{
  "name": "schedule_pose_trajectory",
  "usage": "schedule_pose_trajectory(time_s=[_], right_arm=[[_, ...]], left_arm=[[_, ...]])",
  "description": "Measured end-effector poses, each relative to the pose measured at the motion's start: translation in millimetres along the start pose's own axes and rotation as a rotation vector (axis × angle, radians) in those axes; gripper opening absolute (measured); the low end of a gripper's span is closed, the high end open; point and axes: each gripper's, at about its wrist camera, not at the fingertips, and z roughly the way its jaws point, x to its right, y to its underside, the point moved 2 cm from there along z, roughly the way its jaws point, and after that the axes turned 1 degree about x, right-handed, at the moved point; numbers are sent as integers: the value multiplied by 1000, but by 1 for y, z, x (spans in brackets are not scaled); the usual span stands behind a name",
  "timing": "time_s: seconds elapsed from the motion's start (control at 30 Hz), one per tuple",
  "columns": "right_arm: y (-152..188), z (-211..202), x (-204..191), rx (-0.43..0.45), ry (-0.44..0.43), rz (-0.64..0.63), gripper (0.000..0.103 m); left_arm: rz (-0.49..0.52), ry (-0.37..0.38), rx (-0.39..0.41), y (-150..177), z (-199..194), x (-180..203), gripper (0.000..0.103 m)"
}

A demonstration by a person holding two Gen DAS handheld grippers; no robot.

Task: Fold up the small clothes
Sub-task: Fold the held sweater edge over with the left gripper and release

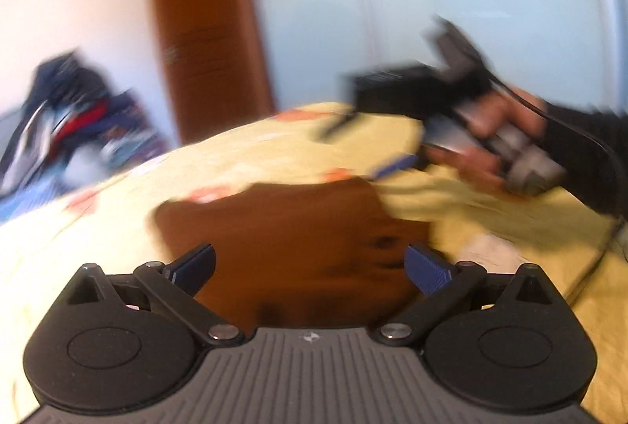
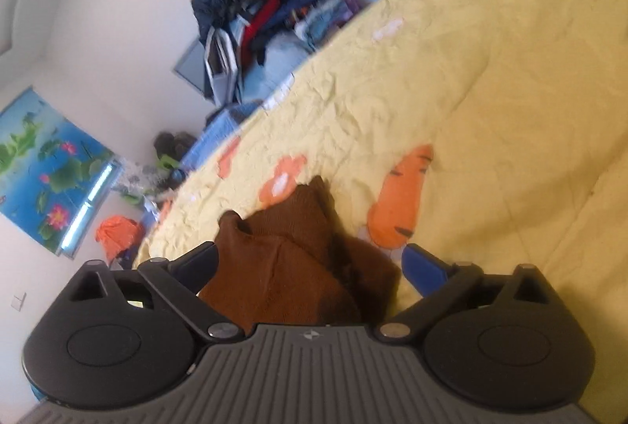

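A small brown garment lies on the yellow bedspread, just ahead of my left gripper, which is open and empty. In the right wrist view the brown garment lies bunched between and under the open fingers of my right gripper, with folds overlapping. The right gripper also shows in the left wrist view, blurred, held in a hand above the garment's far right edge, its blue pads apart.
The yellow bedspread has orange carrot prints. A pile of dark clothes sits against the wall beyond the bed. A brown wooden door and pale wardrobe stand behind. A cable trails from the right gripper.
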Motion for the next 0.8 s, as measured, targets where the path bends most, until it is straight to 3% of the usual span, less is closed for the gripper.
schedule_pose_trajectory(time_s=[0.07,0.13,0.23,0.33,0.37,0.4,0.43,0.47,0.5,0.7,0.8], right_arm=[[2,15,0,-51,33,-25,96],[10,33,0,-99,47,-30,94],[15,44,-8,-104,12,-45,94],[13,52,-9,-113,-7,-3,85],[13,54,-9,-113,-12,7,80],[13,56,-8,-128,-14,15,56],[16,61,-6,-155,-5,26,34],[19,65,-5,-167,6,26,34],[21,64,-5,-154,-3,17,33],[21,68,-37,-126,-67,-17,33],[20,90,-62,-132,-121,-27,33]], left_arm=[[-115,-59,-54,0,15,-36,103],[-313,-69,-102,4,37,-77,103],[-717,25,-207,19,80,-139,102],[-914,144,-274,30,121,-164,94],[-926,168,-277,28,133,-161,85],[-924,183,-286,24,143,-158,53],[-939,179,-331,25,156,-160,31],[-957,170,-363,28,164,-160,20],[-957,161,-354,26,163,-158,17],[-713,108,-246,-5,127,-163,14],[-653,17,-184,-21,104,-189,15]])
